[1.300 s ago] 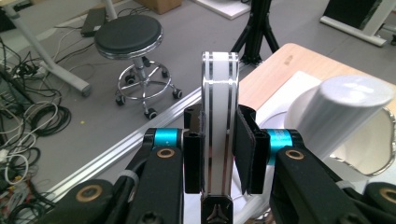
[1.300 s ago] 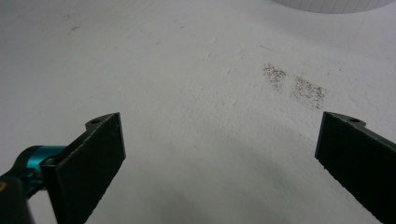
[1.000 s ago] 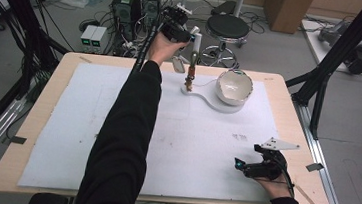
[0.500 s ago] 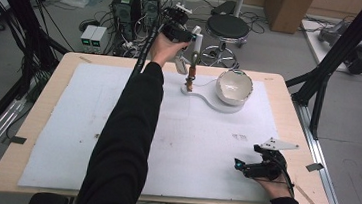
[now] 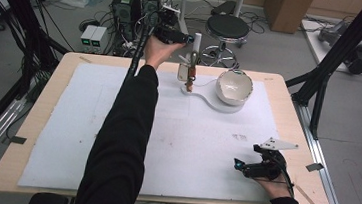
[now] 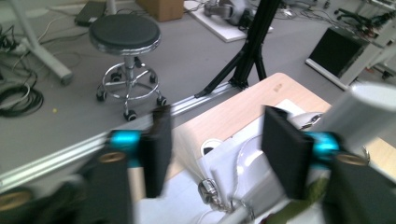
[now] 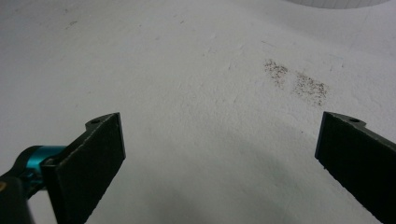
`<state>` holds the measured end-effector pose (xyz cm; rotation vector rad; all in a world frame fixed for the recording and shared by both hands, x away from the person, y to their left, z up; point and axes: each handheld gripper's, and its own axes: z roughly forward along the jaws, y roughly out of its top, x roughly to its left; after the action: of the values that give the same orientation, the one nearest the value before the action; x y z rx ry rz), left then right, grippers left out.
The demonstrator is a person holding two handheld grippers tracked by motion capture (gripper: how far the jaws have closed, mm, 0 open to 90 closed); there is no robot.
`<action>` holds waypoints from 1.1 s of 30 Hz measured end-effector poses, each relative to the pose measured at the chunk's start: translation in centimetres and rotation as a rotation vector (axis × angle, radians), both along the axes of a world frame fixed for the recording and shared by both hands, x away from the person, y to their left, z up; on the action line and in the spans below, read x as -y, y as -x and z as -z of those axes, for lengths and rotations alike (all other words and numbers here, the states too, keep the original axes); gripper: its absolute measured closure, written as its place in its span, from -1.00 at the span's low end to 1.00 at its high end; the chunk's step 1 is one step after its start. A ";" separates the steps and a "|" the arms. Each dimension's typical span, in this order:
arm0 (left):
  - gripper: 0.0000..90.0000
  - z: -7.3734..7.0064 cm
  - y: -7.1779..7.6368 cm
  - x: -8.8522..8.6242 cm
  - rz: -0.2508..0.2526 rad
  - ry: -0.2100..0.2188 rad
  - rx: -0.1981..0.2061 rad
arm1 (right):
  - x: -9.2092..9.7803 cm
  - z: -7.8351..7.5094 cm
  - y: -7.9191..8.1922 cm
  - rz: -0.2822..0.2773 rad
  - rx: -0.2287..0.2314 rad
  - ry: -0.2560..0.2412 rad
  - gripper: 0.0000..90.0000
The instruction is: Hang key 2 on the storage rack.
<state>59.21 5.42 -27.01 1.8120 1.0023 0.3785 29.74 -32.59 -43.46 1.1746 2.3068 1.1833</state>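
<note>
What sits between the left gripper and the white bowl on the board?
Nothing blocks it outright. The left gripper, jaws open, hovers above the metal stand at the table's far edge. The white bowl sits beside that stand on the white board, open from above.

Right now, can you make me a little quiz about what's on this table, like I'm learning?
1. True or false: the right gripper is wide open above the white mat.
2. What stands beside the white bowl? A) a small metal press B) a kettle C) a book
3. Which gripper is raised at the table's far edge?

Key: 1 true. 2 A. 3 the left gripper.
</note>
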 end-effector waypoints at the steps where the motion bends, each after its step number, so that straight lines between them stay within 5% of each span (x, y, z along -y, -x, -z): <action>1: -0.32 0.2 0.0 -0.3 -0.002 -0.014 -0.012 | 0.0 0.0 0.0 0.000 0.000 0.000 -0.99; 4: -0.75 0.5 0.2 -1.1 0.003 -0.056 -0.039 | 0.0 0.0 0.0 0.003 -0.004 -0.003 -0.99; 7: -0.95 0.8 0.6 -1.8 0.035 -0.075 -0.061 | 0.0 0.0 -0.2 -0.003 0.005 0.000 -0.99; 22: -0.96 1.9 3.2 -4.8 0.077 -0.092 -0.036 | -0.2 0.0 -0.3 -0.003 -0.005 0.001 -0.99; 33: -0.96 2.6 5.4 -5.3 0.118 -0.123 -0.016 | -0.1 0.1 -0.2 0.002 -0.004 0.007 -0.99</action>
<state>53.84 10.70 -29.63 1.9778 0.8948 0.3602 29.95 -32.48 -43.55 1.1775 2.3099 1.1728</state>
